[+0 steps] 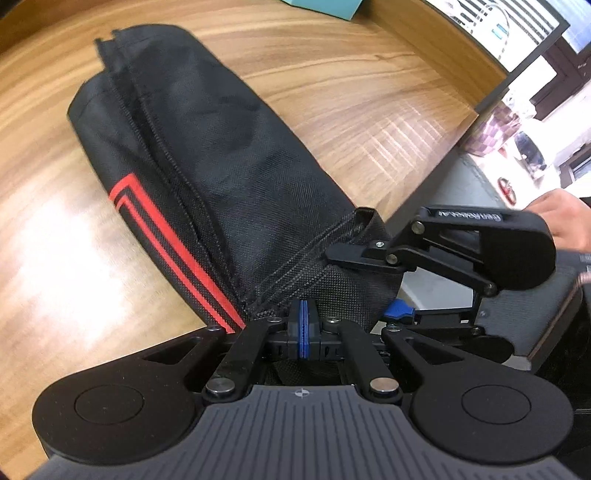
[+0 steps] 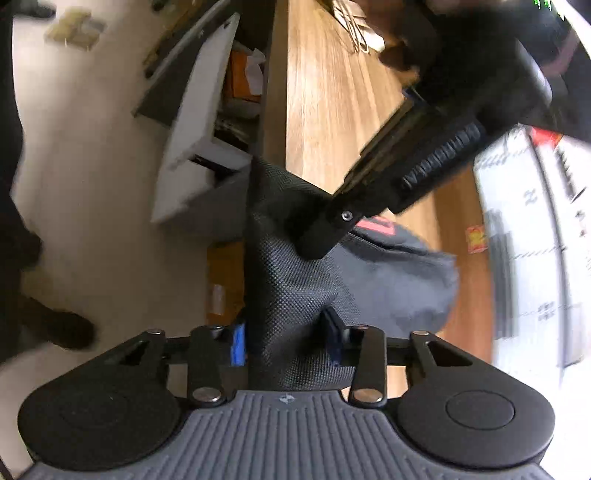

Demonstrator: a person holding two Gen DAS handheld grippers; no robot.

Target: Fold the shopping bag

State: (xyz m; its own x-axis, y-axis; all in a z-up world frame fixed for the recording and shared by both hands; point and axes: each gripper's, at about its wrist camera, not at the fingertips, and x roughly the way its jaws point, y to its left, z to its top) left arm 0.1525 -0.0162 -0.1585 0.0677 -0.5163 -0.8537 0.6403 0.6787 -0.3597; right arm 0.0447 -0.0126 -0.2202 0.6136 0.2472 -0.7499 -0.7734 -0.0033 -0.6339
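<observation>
The black shopping bag (image 1: 207, 155) with red stripes lies folded into a long strip on the wooden table (image 1: 55, 229). My left gripper (image 1: 303, 326) is shut on the bag's near edge, its blue pads pressed together. My right gripper (image 1: 373, 284) shows at the right in the left wrist view, its fingers on either side of the bag's near corner. In the right wrist view my right gripper (image 2: 286, 341) has its blue pads (image 2: 238, 343) apart with bag fabric (image 2: 288, 280) bunched between them. The left gripper (image 2: 321, 236) reaches in from the upper right.
A teal box (image 1: 325, 7) sits at the far table edge. A monitor (image 1: 498, 26) stands at the back right. The table edge (image 2: 275, 110) runs beside the floor, with a grey shelf unit (image 2: 199, 140) below. A keyboard (image 2: 528, 221) lies at right.
</observation>
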